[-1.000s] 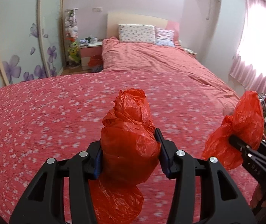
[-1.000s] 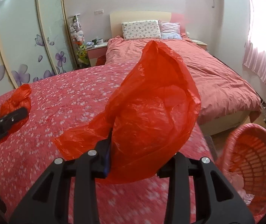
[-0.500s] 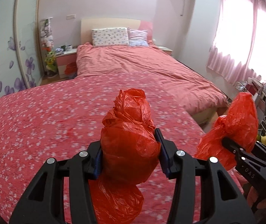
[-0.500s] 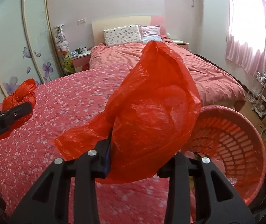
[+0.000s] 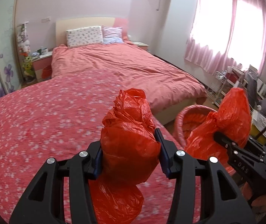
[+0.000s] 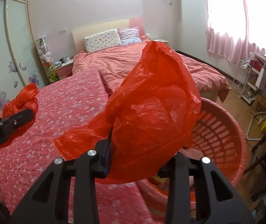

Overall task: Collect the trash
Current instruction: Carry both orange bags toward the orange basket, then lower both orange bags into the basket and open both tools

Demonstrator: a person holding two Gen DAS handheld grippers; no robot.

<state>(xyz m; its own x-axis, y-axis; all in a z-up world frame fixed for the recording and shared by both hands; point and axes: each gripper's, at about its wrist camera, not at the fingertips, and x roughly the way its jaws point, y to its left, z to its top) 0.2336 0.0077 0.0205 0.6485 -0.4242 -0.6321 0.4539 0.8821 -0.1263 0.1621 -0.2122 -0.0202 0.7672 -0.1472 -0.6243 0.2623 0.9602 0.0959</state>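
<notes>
A wide red flowered bed [image 5: 39, 123] fills the view from 9 to 12 o'clock, its top open and flat. At 3 o'clock, just beside the bed edge, a pink basket [image 6: 233, 130] stands with its mouth open. A red bag [image 6: 151, 112] hangs in front of the mouth, covering its near side. Past the basket, at 2 o'clock, a cluttered wire rack [image 6: 245, 78] narrows the floor [image 6: 233, 100].

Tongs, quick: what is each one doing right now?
Left tongs: closed on a crumpled red bag.
Right tongs: closed on a puffy red bag.
</notes>
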